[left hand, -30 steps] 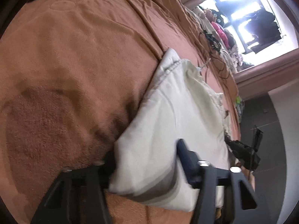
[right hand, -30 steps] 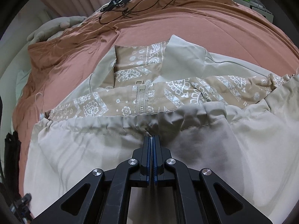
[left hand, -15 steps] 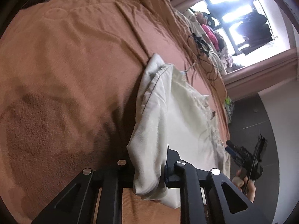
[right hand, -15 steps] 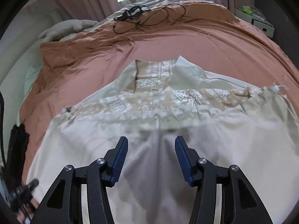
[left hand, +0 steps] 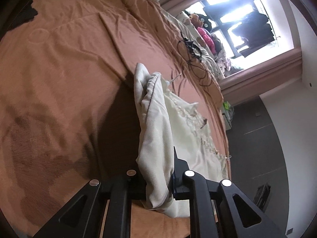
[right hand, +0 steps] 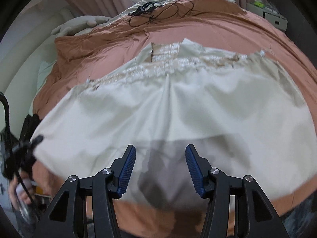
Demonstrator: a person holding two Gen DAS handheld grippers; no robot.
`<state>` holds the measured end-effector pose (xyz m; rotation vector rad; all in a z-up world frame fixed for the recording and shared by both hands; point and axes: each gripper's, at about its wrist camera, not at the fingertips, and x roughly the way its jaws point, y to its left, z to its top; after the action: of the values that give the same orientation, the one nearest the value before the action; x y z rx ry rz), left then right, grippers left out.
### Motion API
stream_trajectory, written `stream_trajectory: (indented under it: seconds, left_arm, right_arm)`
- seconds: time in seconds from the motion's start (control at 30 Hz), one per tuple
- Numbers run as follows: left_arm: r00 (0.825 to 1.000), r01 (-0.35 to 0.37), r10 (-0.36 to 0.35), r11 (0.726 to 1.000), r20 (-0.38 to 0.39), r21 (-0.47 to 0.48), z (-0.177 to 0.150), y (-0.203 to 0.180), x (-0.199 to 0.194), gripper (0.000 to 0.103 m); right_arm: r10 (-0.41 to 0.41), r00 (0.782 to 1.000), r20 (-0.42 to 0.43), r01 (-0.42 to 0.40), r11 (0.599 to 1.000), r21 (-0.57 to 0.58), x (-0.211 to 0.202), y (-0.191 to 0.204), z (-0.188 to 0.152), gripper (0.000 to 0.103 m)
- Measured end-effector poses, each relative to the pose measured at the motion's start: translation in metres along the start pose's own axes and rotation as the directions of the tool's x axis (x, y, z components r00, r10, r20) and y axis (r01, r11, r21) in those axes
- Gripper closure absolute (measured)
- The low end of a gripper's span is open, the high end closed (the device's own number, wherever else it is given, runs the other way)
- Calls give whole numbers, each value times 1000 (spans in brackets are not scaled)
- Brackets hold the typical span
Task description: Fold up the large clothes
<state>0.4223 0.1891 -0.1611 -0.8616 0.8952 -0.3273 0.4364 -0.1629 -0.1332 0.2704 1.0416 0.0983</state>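
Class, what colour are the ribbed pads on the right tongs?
Blue pads, on black arms; clearest in the right wrist view.

Bed (right hand: 227, 29), covered by a rumpled rust-brown blanket (left hand: 69, 79). Lying on it: a cream garment (right hand: 178, 109) with a tan paisley lining, spread across the near half; a tangle of black cables (right hand: 158, 11) near the far edge.

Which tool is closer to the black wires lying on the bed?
Neither by much, as far as these views show. The left tool pinches the cream garment's corner, and the right tool hangs open over its near edge; the black wires lie far beyond both.
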Motion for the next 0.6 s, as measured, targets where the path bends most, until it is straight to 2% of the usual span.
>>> stream_trajectory:
  seconds: [0.1,0.2,0.37,0.6]
  left_arm:
    - [1000,31,-31,1000,3,-2,3,-7,-5,88]
    - [999,48,-48,999,7,2,4,-15,-9,88]
    - [999,52,-52,999,13,2,3,-17,-10,89]
    - [999,33,-33,999,17,15,6,-26,-8,89]
  right_arm:
    - [-4,1000,6,4,1000,-11,-14,4,-16,51]
    - [26,1000,0,-26,999,-21,-24,8,-32,51]
    - [62,997,-40,-63,998,-24,-14,5,-55,51]
    - [83,990,-110,-84,996,-7,30,1,-59,78]
